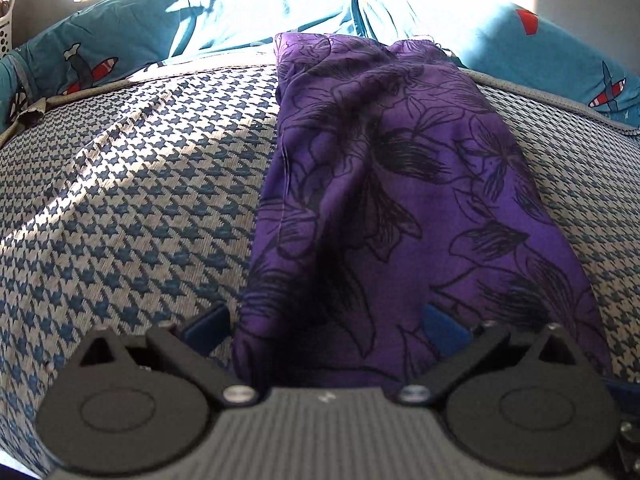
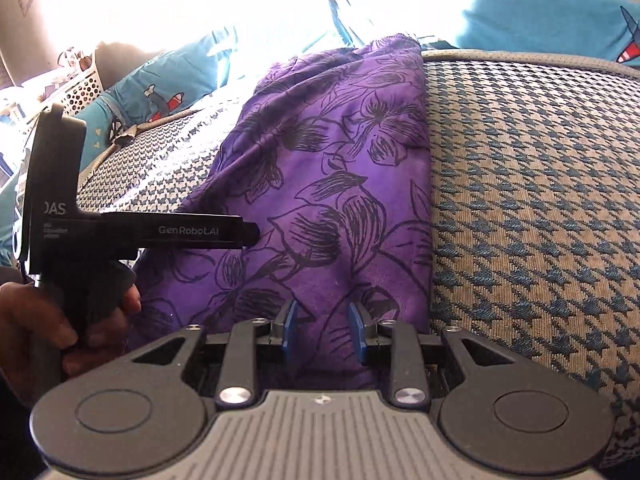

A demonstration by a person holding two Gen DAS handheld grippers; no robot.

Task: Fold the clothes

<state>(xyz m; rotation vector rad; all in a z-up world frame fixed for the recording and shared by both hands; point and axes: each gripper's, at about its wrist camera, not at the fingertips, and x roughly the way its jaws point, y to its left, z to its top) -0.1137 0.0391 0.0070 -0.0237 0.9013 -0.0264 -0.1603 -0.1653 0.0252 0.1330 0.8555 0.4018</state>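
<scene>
A purple garment with black flower outlines (image 1: 384, 184) lies as a long narrow strip on a houndstooth blanket (image 1: 132, 208), running away from me. My left gripper (image 1: 326, 328) is open wide and straddles the strip's near end, with cloth lying between its blue fingers (image 1: 208, 326). In the right wrist view the same garment (image 2: 332, 184) fills the middle. My right gripper (image 2: 323, 330) hovers over its near edge, its blue pads (image 2: 290, 330) a narrow gap apart with flat cloth showing between them. The left gripper's black body (image 2: 160, 232), held by a hand (image 2: 60, 328), sits at the garment's left side.
Teal bedding with an aeroplane print (image 1: 120, 44) lies behind the blanket, and a teal pillow (image 2: 552, 12) is at the back right. A white perforated basket (image 2: 80, 88) stands at the far left. Strong sunlight washes out the back. Bare blanket (image 2: 540, 200) extends right of the garment.
</scene>
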